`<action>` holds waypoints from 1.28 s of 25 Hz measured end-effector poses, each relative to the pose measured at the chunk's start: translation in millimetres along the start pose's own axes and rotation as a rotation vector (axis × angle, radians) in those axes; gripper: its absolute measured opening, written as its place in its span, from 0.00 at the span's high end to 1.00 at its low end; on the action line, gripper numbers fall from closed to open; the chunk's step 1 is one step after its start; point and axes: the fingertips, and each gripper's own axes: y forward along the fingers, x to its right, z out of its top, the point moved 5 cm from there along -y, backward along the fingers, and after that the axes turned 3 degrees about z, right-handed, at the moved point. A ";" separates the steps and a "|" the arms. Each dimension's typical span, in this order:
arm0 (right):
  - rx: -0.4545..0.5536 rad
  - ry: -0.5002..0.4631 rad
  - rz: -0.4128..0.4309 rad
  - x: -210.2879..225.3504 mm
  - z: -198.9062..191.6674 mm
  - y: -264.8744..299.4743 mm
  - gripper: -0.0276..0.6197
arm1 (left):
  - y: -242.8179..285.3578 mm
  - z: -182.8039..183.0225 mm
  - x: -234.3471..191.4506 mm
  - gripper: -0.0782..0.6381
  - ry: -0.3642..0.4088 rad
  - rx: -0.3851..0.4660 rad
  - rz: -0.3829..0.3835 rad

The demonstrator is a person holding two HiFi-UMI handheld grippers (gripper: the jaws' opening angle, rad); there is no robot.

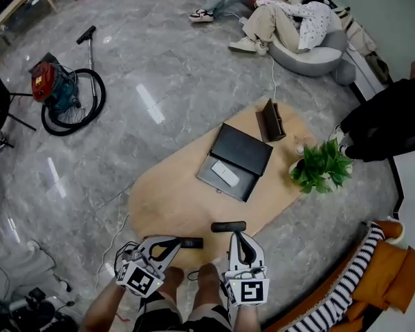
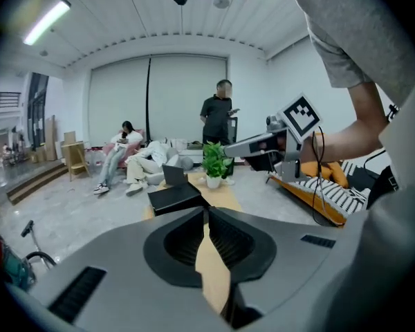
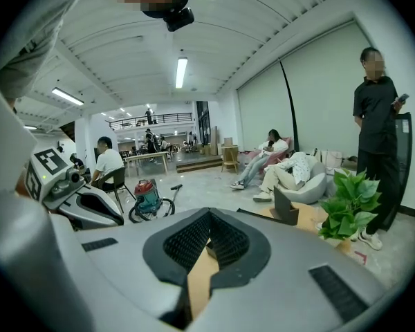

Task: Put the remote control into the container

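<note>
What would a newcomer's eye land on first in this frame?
The white remote lies in the open black container, central on the wooden table. At its near edge the left gripper and right gripper are shut and empty. A green potted plant stands at its right end.

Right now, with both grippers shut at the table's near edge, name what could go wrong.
1. The remote lies flat on the grey half of the open black box; the left gripper and right gripper, jaws together, would likely shove it rather than grip it.
2. The potted plant stands close beside the box; a reach from the right could brush its leaves.
3. That grey half may be the lid, not the base; I cannot tell, so placement could be misjudged.
</note>
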 end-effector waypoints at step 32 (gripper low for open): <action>-0.076 0.117 -0.247 40.1 -121.9 -68.4 0.94 | 86.8 -250.2 66.0 0.57 0.441 -0.555 -0.429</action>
